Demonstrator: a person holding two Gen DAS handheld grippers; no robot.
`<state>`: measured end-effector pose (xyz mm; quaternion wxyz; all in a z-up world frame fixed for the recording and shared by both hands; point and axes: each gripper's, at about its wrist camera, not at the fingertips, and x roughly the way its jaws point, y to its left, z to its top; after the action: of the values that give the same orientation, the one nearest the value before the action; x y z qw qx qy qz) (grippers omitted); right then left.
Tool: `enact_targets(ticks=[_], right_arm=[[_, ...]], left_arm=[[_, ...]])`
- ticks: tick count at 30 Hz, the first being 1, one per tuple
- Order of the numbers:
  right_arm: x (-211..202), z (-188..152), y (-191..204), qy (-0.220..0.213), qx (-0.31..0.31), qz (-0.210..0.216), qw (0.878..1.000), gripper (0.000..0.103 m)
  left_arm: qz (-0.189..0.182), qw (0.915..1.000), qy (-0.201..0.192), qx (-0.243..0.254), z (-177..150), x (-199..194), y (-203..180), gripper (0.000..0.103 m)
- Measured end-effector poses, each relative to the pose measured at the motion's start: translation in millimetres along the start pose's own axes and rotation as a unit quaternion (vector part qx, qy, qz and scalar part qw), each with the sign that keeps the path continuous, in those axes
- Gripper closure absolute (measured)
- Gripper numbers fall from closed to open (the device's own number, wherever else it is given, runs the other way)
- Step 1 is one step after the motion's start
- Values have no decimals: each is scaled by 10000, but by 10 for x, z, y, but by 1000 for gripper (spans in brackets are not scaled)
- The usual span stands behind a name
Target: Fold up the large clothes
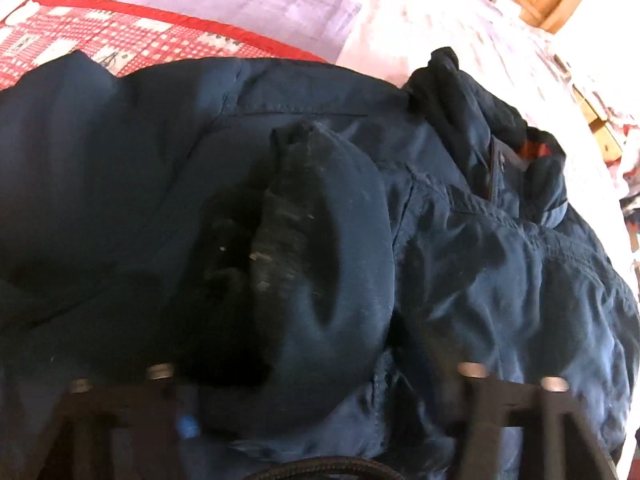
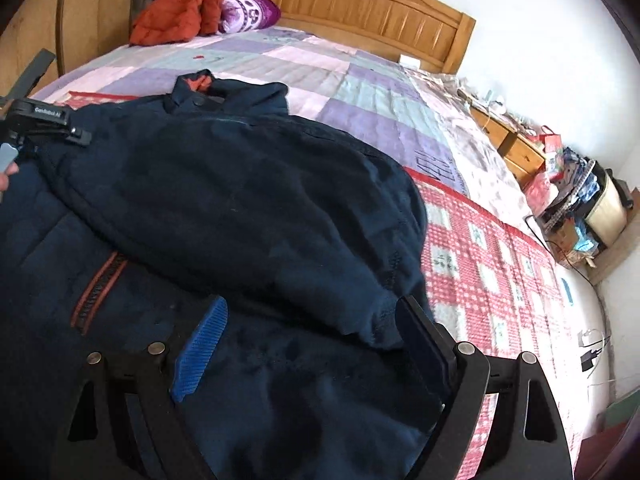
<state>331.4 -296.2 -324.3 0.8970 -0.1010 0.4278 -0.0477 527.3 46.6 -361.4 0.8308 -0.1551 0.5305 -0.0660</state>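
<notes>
A large navy padded jacket (image 2: 224,208) lies on the bed, its collar with orange lining (image 2: 196,82) at the far end. One sleeve is folded across its front. My right gripper (image 2: 312,320) is open, its blue-padded fingers (image 2: 200,344) spread over the sleeve's cuff end and resting on the fabric. In the left wrist view the jacket (image 1: 480,280) fills the frame, and a dark sleeve cuff (image 1: 288,240) bulges between the finger bases of my left gripper (image 1: 316,376), whose fingertips are hidden by cloth. The left gripper also shows in the right wrist view (image 2: 44,124).
The bed carries a purple patchwork quilt (image 2: 320,80) and a red checked blanket (image 2: 488,272). An orange jacket (image 2: 176,16) and a purple pillow (image 2: 248,10) lie by the wooden headboard (image 2: 360,4). A cluttered nightstand (image 2: 520,148) and bags stand at the right.
</notes>
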Motion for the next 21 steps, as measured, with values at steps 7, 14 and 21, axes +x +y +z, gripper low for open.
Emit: enact_targets(ticks=[7, 14, 21], right_arm=[[-36, -115, -301, 157, 515, -54, 9985, 14], [-142, 58, -319, -158, 794, 87, 9967, 14], [416, 192, -320, 404, 937, 212, 9945, 14]], left_arm=[[-192, 9993, -263, 157, -451, -443, 105, 70], [-16, 9983, -180, 561, -482, -316, 97, 70], [11, 9975, -161, 690, -478, -277, 63, 68]])
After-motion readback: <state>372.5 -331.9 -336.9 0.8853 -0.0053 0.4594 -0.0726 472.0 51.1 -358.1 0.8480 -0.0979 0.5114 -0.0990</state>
